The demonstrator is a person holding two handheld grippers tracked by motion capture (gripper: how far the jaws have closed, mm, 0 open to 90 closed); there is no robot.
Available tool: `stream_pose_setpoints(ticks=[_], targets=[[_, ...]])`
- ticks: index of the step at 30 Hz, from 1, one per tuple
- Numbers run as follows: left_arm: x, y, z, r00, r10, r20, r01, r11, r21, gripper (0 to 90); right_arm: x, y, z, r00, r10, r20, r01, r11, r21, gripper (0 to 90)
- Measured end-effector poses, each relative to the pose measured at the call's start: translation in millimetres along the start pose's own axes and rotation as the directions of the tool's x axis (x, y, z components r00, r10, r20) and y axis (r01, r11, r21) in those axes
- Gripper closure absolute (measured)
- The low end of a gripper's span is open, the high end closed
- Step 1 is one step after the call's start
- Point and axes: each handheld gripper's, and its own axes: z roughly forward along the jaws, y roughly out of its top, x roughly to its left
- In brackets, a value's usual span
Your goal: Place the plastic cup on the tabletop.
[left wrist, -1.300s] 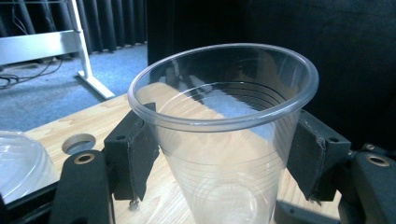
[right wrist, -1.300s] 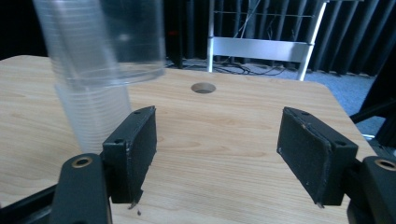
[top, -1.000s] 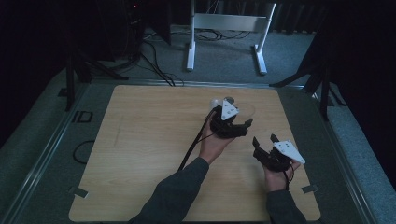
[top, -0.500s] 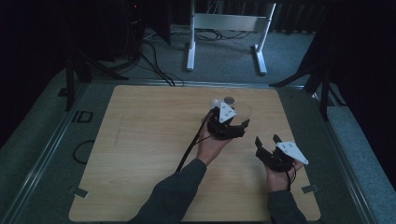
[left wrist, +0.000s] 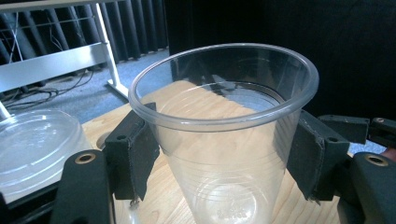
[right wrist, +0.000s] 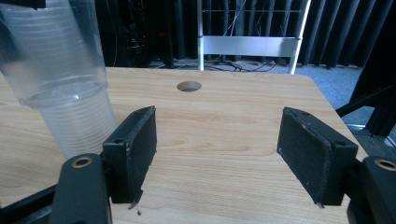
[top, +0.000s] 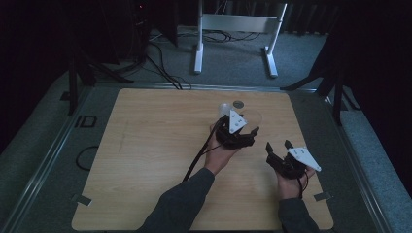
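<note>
- The left gripper (top: 241,127) has its jaws clamped on a clear plastic cup (left wrist: 224,140), one black pad pressed against each side of the cup just under the rim.
- Between those jaws the cup stands upright with its open mouth up, and the wooden table (top: 145,160) shows through its wall and bottom.
- A second clear cup (left wrist: 35,144) sits off to the left of the left gripper's jaws, just past the left pad, with its closed end showing; whether it touches the held cup cannot be told.
- The right gripper (right wrist: 224,149) has its jaws spread wide, with nothing between the pads but bare tabletop.
- Beyond the right gripper's left jaw, a tilted cup (right wrist: 60,79) with ribbed walls leans in from above.
- A round hole (right wrist: 189,86) in the table lies straight ahead of the gap between the right jaws, well apart from them.
</note>
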Motion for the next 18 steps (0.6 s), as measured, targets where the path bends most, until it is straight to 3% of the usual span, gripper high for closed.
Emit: stream_pose_setpoints(ticks=[13,18], targets=[[-5.0,-10.3,4.0,0.9992,0.041,-0.002,-0.041,0.999,-0.019,31.5,-2.2,-1.6,-0.1,1.0,0.006,0.004,-0.006,1.0,0.003,28.2],[-5.6,-14.6,5.7,0.9993,0.038,-0.004,-0.038,0.999,-0.024,31.5,-2.7,-2.2,-0.2,1.0,0.006,0.005,-0.006,1.0,0.005,28.2]])
